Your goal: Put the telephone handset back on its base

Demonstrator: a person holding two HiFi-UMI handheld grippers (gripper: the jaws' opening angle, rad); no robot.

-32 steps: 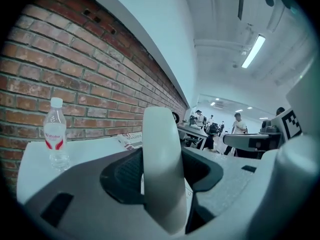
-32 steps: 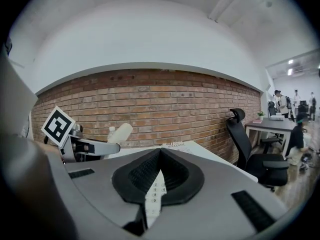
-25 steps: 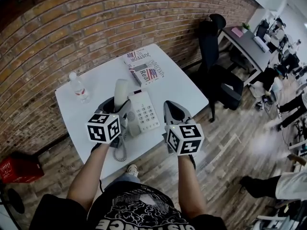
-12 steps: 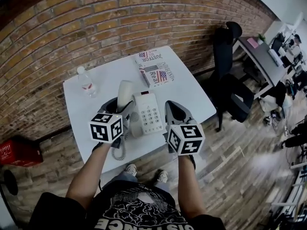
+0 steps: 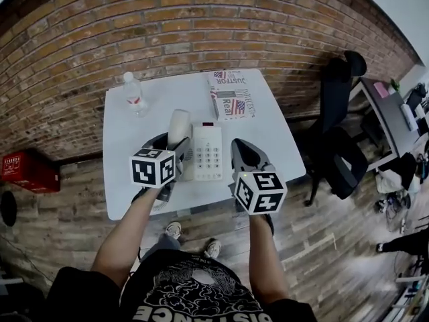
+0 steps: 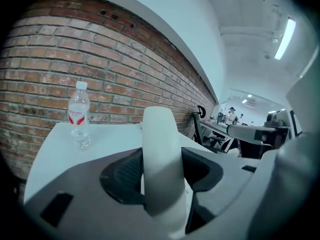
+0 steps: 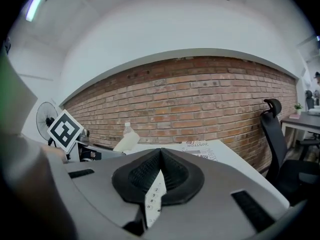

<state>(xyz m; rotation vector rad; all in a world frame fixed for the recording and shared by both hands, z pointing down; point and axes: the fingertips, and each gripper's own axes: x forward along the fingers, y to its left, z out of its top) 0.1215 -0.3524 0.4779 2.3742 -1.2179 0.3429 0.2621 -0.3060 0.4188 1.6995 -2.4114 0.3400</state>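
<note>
The white telephone base (image 5: 207,151) with its keypad lies on the white table (image 5: 127,133), near the front edge. My left gripper (image 5: 175,143) is shut on the white handset (image 5: 178,127), which stands tilted up just left of the base. In the left gripper view the handset (image 6: 160,154) fills the gap between the dark pads of that gripper (image 6: 161,171). My right gripper (image 5: 244,154) hovers right of the base, shut and holding nothing. In the right gripper view this gripper (image 7: 160,154) has its tips together, the keypad (image 7: 155,196) shows below them, and the handset (image 7: 126,141) is at the left.
A water bottle (image 5: 135,94) stands at the table's back left corner, also in the left gripper view (image 6: 79,115). A printed book (image 5: 230,94) lies at the back right. A brick wall (image 5: 201,25) runs behind the table. A black office chair (image 5: 338,139) stands to the right, a red crate (image 5: 27,172) on the floor to the left.
The head view has swung, so the table now sits squarer and higher in the picture. Both grippers keep about the same place beside the base, the left still holding the handset.
</note>
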